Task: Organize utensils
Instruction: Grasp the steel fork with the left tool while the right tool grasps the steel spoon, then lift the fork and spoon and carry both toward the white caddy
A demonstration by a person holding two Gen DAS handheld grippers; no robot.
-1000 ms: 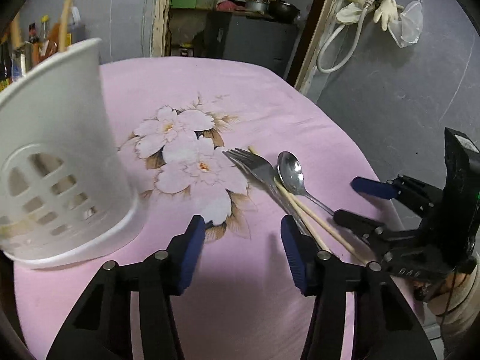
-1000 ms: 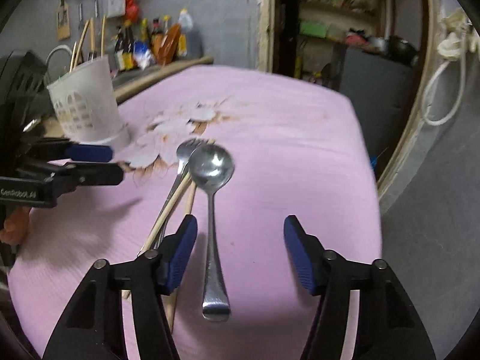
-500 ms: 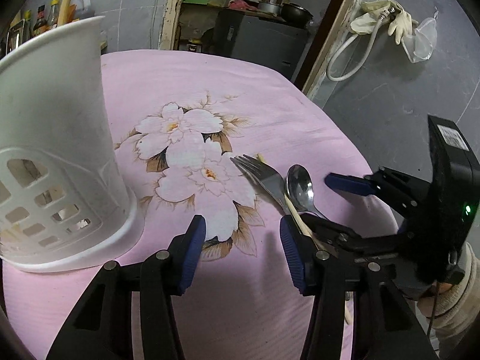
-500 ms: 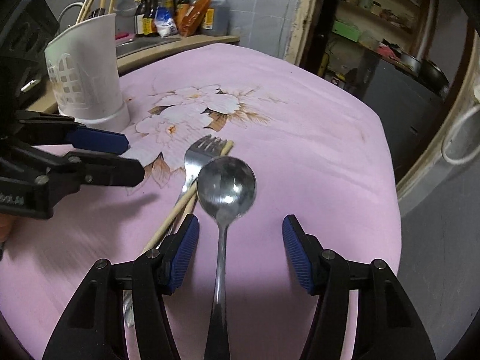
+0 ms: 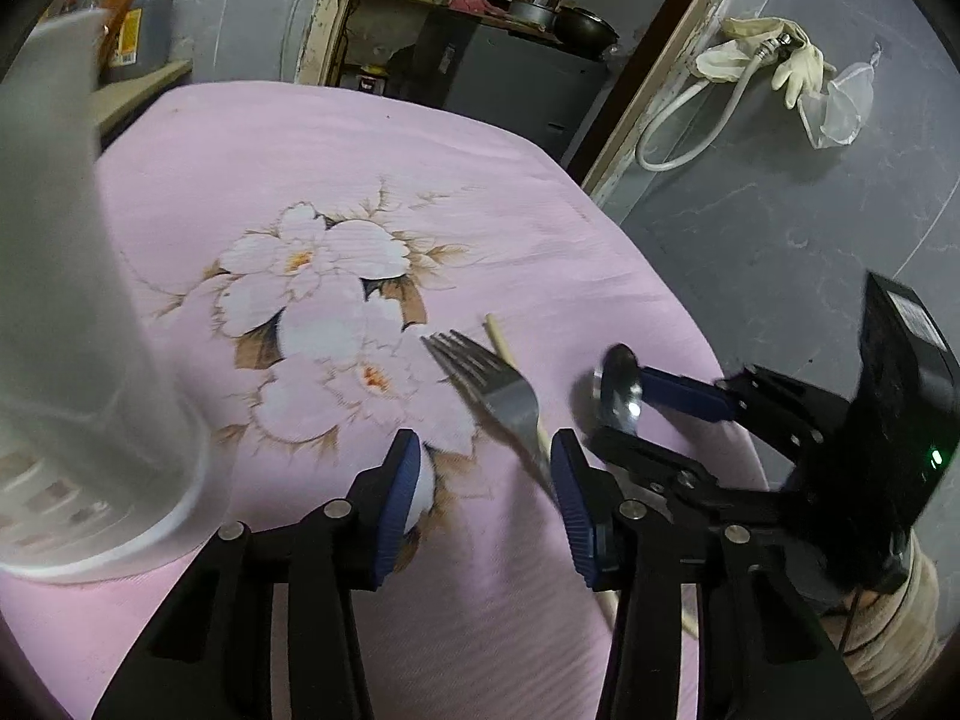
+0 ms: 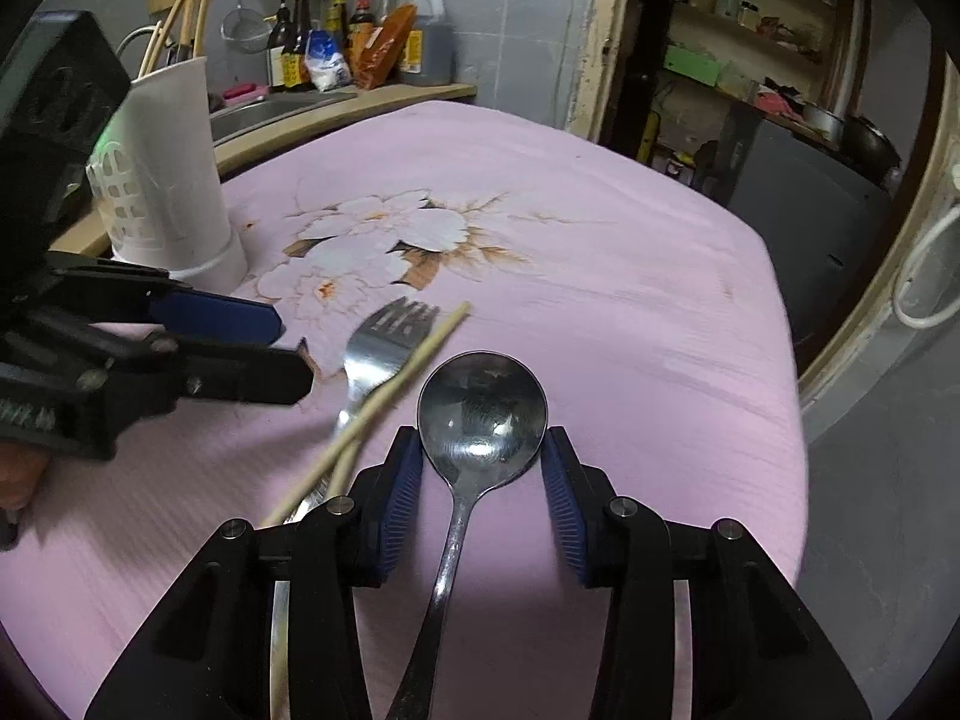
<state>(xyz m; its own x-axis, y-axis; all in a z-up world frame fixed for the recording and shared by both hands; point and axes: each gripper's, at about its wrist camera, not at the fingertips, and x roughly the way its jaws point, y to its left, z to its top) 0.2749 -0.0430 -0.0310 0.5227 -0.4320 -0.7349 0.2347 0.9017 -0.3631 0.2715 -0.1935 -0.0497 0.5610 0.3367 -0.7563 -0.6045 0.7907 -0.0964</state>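
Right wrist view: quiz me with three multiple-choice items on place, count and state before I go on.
1. Where is the spoon bowl?
A. between the right gripper pads
B. inside the white holder
C. under the fork

2. How many chopsticks lie on the pink cloth?
A. none
B. two
C. five

3. What does the left gripper hold?
A. the fork
B. the holder
C. nothing

Answers: 1 A, the blue pads flank the bowl. 2 B, two pale sticks cross the fork. 3 C, its jaws stand apart with only cloth and the fork handle between.
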